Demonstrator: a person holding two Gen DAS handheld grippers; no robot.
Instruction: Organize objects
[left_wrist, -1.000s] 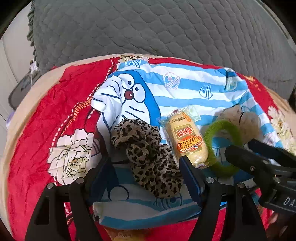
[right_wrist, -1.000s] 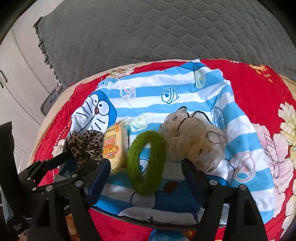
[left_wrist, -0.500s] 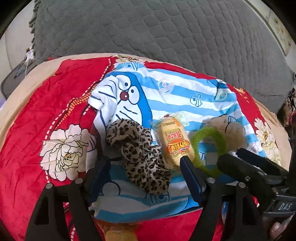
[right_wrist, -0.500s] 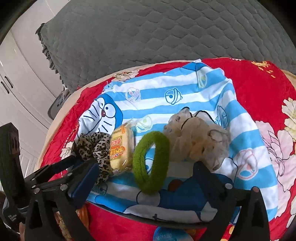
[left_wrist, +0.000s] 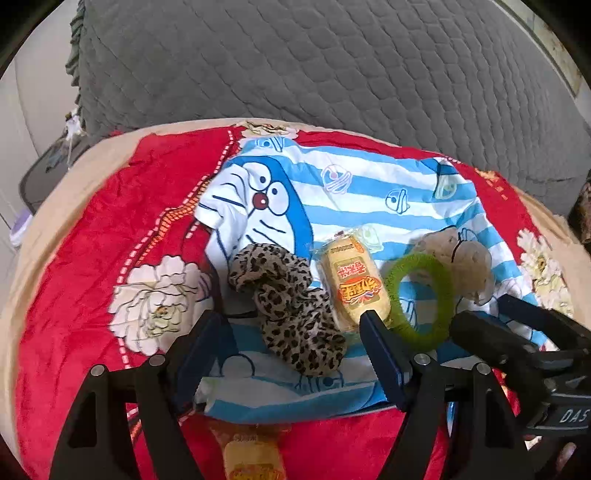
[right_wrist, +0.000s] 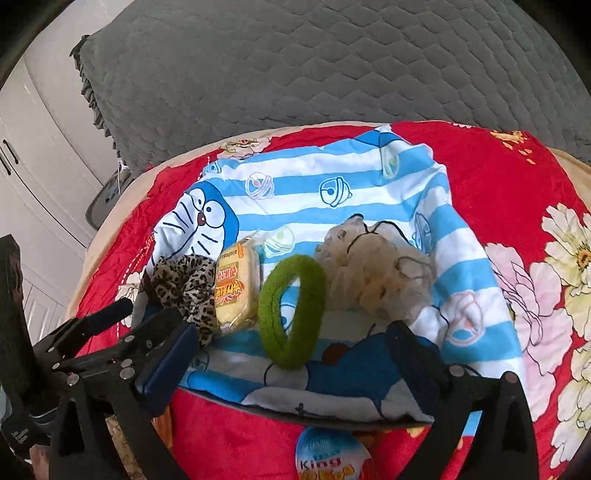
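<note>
A blue-striped Doraemon cloth (left_wrist: 369, 192) (right_wrist: 332, 218) lies on a red flowered blanket. On it, left to right, lie a leopard scrunchie (left_wrist: 288, 317) (right_wrist: 184, 284), a wrapped yellow snack cake (left_wrist: 354, 284) (right_wrist: 236, 288), a green hair ring (left_wrist: 421, 299) (right_wrist: 291, 310) and a beige mesh scrunchie (left_wrist: 461, 266) (right_wrist: 373, 273). My left gripper (left_wrist: 295, 358) is open and empty, just short of the leopard scrunchie. My right gripper (right_wrist: 291, 362) is open and empty, just short of the green ring.
A second snack pack (left_wrist: 251, 454) lies on the blanket below the cloth's near edge. A Kinder egg (right_wrist: 328, 458) lies near the right gripper's base. A grey quilted cushion (left_wrist: 314, 62) fills the back. White cabinets (right_wrist: 33, 184) stand at left.
Both grippers have drawn back a little from the cloth, so the objects sit farther off. The right gripper's jaws have spread wider. The objects have not moved.
</note>
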